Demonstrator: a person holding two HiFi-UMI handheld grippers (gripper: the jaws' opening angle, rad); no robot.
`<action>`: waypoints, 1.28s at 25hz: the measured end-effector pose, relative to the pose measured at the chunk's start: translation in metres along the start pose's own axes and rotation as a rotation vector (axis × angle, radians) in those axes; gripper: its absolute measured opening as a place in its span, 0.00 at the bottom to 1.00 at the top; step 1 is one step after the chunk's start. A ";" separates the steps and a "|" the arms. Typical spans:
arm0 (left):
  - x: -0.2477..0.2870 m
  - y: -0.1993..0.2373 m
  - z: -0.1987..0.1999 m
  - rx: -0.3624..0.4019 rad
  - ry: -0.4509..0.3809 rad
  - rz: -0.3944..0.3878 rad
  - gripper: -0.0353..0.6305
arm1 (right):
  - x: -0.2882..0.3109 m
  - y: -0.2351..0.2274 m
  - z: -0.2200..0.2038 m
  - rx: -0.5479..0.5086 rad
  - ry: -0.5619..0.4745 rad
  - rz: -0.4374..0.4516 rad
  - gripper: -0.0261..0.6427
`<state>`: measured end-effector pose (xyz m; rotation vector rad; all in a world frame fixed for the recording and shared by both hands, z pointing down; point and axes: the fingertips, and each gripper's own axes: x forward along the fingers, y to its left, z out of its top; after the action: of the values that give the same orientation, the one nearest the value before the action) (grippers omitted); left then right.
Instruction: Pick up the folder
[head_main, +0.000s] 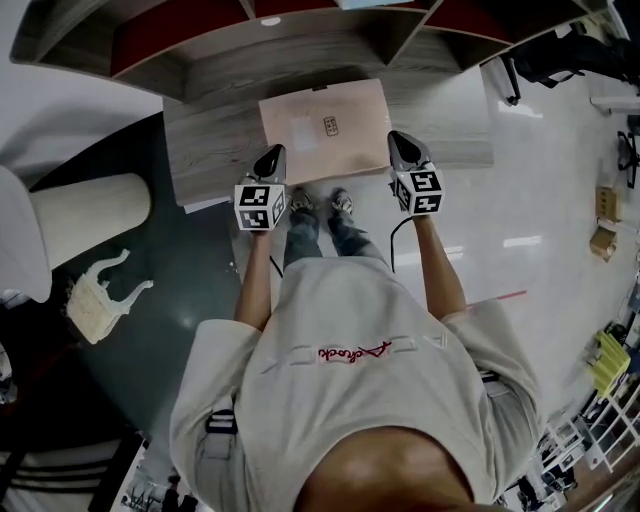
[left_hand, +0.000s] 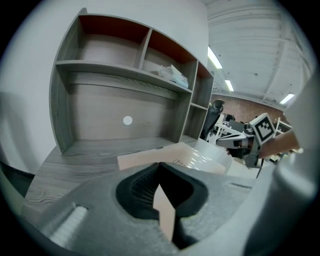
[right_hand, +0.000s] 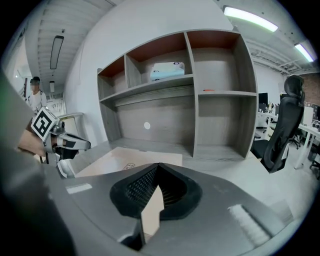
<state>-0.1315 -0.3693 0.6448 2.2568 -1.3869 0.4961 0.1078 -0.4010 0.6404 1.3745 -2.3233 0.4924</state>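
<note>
Here, seen from the head cam: the folder (head_main: 325, 130), pale pink and flat, is over the desk (head_main: 210, 150), just in front of the shelf unit (head_main: 230, 50), facing its wide lower bay. Can't tell if it rests on the desk or is a bit raised.

L tongs (head_main: 270, 160): at the folder corner farthest from the shelf unit, L side. They are pressed together on that corner, and a pink sliver shows btw. the pads in the left gripper view.

R tongs (head_main: 402, 150): at the matching R corner, also far from the shelf unit. They pinch the folder edge the same way, w/ the sliver visible in the right gripper view.

Both tongs point toward the shelf unit, tilted down.

A white dot (right_hand: 147, 126) sits on the shelf unit's back panel. A pale blue item (right_hand: 167, 70) lies in an upper bay. A black chair (right_hand: 287, 120) stands to the R of the shelf unit.
</note>
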 end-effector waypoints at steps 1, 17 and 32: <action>0.002 0.004 -0.004 -0.003 0.008 0.000 0.05 | 0.003 0.000 -0.003 0.000 0.010 -0.002 0.04; 0.032 0.039 -0.044 -0.125 0.083 0.019 0.50 | 0.045 -0.017 -0.032 0.108 0.072 0.042 0.44; 0.063 0.020 -0.071 -0.223 0.176 -0.072 0.82 | 0.085 -0.007 -0.066 0.242 0.195 0.163 0.85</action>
<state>-0.1275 -0.3858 0.7406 2.0243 -1.2060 0.4778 0.0873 -0.4356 0.7399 1.1814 -2.2808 0.9411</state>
